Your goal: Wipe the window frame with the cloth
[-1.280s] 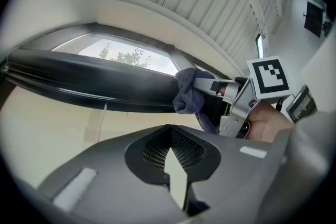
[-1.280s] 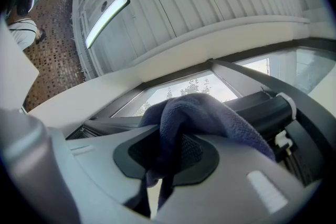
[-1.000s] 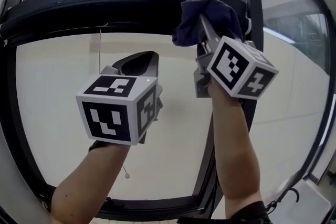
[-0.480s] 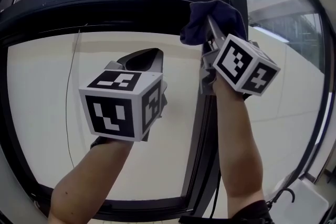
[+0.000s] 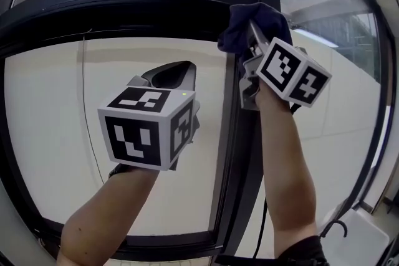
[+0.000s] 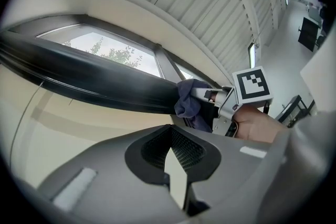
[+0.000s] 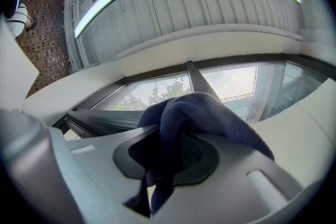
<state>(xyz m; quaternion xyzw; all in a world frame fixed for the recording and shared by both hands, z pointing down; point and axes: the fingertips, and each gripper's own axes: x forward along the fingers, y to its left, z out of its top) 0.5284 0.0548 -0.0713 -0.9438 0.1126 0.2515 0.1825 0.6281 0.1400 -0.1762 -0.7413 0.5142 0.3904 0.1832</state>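
My right gripper (image 5: 252,31) is shut on a dark blue cloth (image 5: 268,19), bunched over its tips. The cloth presses where the black window frame's horizontal bar (image 5: 124,9) meets the upright mullion (image 5: 237,152). In the right gripper view the cloth (image 7: 199,113) fills the right gripper (image 7: 170,149) and hangs below it. My left gripper (image 5: 173,71) is held lower and to the left, in front of the pale pane, shut with nothing in it. From the left gripper (image 6: 170,136), the left gripper view looks at the bar (image 6: 94,78) and the cloth (image 6: 190,102).
A thin cord (image 5: 87,121) hangs in front of the pale left pane. A white box (image 5: 365,240) with a black hook on it sits at the lower right. Trees and a building show outside through the upper glass.
The right gripper and cloth have slid right along the horizontal bar onto the mullion. The head view has turned right, so the frame and cord sit further left. The left gripper keeps its pose.
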